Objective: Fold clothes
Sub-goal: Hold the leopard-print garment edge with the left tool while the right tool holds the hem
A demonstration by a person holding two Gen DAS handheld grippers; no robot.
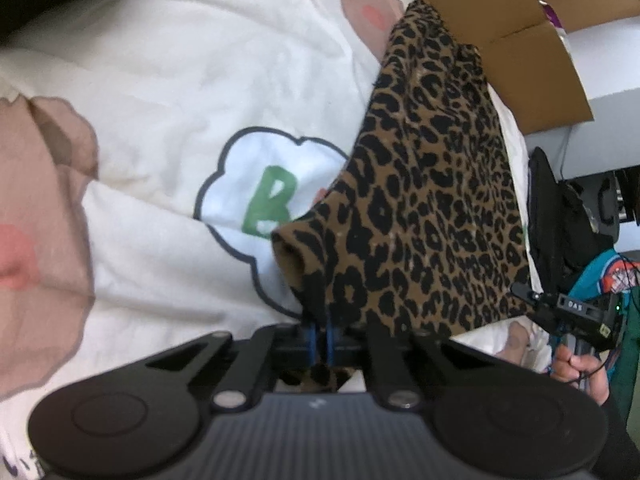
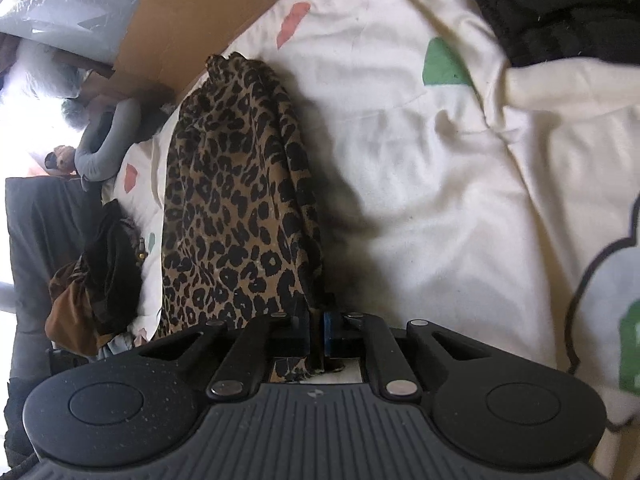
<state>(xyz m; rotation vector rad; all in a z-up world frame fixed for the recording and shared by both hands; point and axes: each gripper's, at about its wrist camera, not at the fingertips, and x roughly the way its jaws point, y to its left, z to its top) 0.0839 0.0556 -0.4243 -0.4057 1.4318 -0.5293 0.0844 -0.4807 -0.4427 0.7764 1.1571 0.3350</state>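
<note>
**K:** Leopard-print garment (image 1: 432, 208), brown and black soft knit, lies over the cream printed bedsheet (image 1: 168, 80); near edge is lifted off it. The left gripper (image 1: 320, 334) has its blue-padded jaws pinched together on one near corner. The right gripper (image 2: 319, 330) is likewise clamped on a corner, seen in its own view.

**M:** Where is the rest of it?

**K:** Stretches away from both grippers toward the brown cardboard box (image 1: 492, 20) at the bed edge. In the right view it looks narrow and doubled lengthwise, with a rolled edge casting a shadow on the sheet. Can't tell which fold stage this is.

**M:** Handling?

**K:** My read: light, limp, zero stiffness. It sags between the two pinch points and wrinkles freely. Not slippery-looking; the knit should grip the pads. Nothing fragile. Best hold is on corners or hems, as now, so the edge stays taut between the grippers. A mid-panel grab would bunch it.

**M:** Risks?

**K:** Uneven tension skews the fold line. A thin pinch could also slip out if it is pulled hard.

**M:** Any readable text?

**K:** Green letter "B" (image 1: 272, 204) inside a dark-outlined cloud shape on the sheet. The small black device (image 1: 576, 308) at the right edge of the left view, above a hand (image 1: 580, 372), shows characters resembling "OAS"; too small to confirm. No garment label visible.
</note>
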